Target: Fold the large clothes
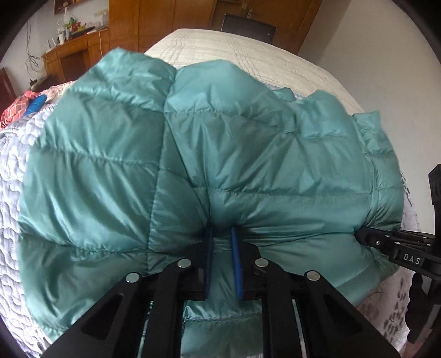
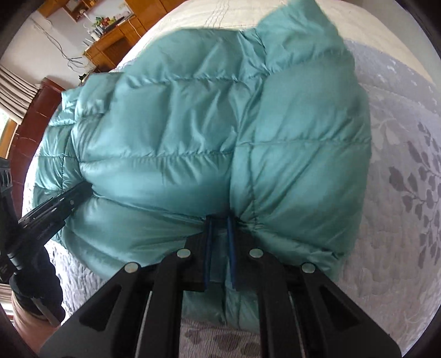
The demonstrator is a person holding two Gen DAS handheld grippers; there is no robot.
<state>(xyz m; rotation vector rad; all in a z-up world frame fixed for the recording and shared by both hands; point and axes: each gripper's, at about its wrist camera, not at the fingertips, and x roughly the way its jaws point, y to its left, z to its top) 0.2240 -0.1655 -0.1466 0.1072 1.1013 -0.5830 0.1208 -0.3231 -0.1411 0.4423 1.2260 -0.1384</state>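
Observation:
A teal quilted puffer jacket (image 1: 209,154) lies folded on the bed and fills both views (image 2: 209,132). My left gripper (image 1: 222,231) is shut on a pinch of its near edge, with fabric bunched between the blue pads. My right gripper (image 2: 219,220) is shut on the same near edge further right. The right gripper also shows at the right of the left wrist view (image 1: 361,236), its tip pressed into the fabric. The left gripper shows at the left of the right wrist view (image 2: 80,192).
The jacket rests on a white quilted bedspread (image 1: 11,209) with grey leaf print (image 2: 413,176). A cream bed cover (image 1: 220,52) lies beyond. A wooden desk (image 1: 71,52) with clutter stands at the far left, and a wooden door (image 1: 248,13) behind.

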